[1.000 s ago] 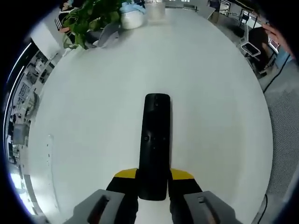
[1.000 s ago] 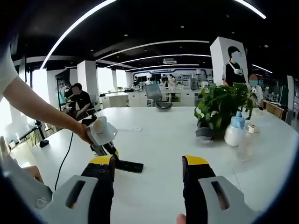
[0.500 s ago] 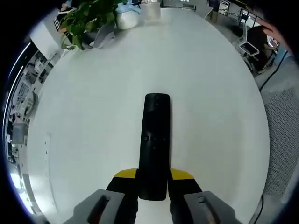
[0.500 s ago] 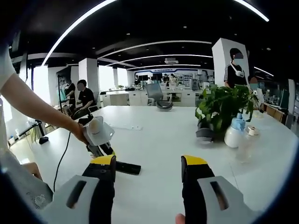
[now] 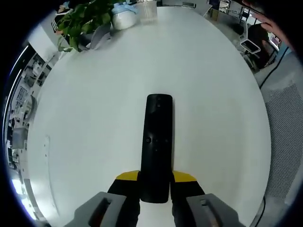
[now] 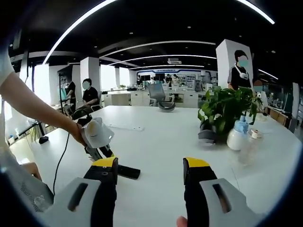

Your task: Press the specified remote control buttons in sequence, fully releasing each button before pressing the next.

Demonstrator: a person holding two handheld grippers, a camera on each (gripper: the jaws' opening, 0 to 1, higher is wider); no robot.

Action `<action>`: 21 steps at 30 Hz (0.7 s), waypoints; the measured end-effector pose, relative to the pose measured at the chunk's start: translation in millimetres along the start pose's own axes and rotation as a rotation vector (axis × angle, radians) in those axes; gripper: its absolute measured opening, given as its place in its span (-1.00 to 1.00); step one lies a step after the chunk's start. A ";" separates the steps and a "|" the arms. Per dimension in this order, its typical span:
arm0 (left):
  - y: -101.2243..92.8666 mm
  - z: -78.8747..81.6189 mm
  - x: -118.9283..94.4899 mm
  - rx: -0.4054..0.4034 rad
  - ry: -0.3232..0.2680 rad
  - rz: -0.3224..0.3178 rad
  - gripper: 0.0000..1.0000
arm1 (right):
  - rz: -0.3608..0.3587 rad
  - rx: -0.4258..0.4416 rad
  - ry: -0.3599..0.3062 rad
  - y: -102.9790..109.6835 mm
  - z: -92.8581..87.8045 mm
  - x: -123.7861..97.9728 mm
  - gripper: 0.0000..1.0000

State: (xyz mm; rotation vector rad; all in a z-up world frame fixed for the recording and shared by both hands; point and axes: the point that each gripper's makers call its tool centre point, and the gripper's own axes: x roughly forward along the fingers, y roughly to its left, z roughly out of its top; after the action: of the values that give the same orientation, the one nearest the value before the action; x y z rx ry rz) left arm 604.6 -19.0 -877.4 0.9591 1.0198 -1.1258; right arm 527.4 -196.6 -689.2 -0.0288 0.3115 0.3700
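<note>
A long black remote control [image 5: 157, 142] points away from me above the white table [image 5: 94, 123]; my left gripper [image 5: 155, 178] is shut on its near end, yellow-tipped jaws on either side. In the right gripper view the same remote [image 6: 126, 171] juts out low over the table from the left gripper [image 6: 97, 142], which a person's hand holds. My right gripper [image 6: 151, 172] hovers open above the table, nothing between its yellow-tipped jaws, to the right of the remote.
A potted green plant [image 6: 226, 113] with a white bottle [image 6: 235, 137] and a clear cup [image 6: 250, 144] stands at the table's far side; the plant [image 5: 85, 21] is also at the top left of the left gripper view. People sit at desks beyond the table.
Both cameras drifted slightly. The remote stays held the same way in the left gripper, and the right gripper stays open.
</note>
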 end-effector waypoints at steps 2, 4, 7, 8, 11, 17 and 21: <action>-1.6 -0.5 -0.4 -0.002 0.000 0.002 -0.53 | 0.000 -0.005 0.005 0.1 -0.9 0.3 0.14; -3.5 -0.9 -0.7 0.000 -0.001 0.005 -0.53 | 0.003 -0.008 0.006 1.2 -1.2 0.5 0.14; -8.1 -1.9 -1.6 0.001 -0.003 0.010 -0.53 | 0.004 -0.017 0.013 2.1 -2.4 1.0 0.12; -9.4 -2.2 -1.9 0.007 -0.003 0.010 -0.53 | 0.006 -0.018 0.014 2.5 -2.5 1.1 0.12; -12.8 -2.9 -3.0 0.016 -0.003 0.016 -0.53 | 0.011 -0.020 0.013 4.1 -2.2 1.2 0.12; -17.0 -4.2 -3.7 0.025 0.000 0.021 -0.53 | 0.024 -0.023 0.017 7.6 -3.1 1.7 0.12; -19.5 -5.6 -4.0 0.012 -0.001 0.016 -0.53 | 0.025 -0.030 0.021 8.4 -3.7 1.9 0.11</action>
State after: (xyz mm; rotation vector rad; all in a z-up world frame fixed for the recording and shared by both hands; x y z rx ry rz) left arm 584.2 -16.0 -876.7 0.9744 1.0041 -1.1202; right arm 524.9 -188.5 -693.1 -0.0579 0.3273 0.3997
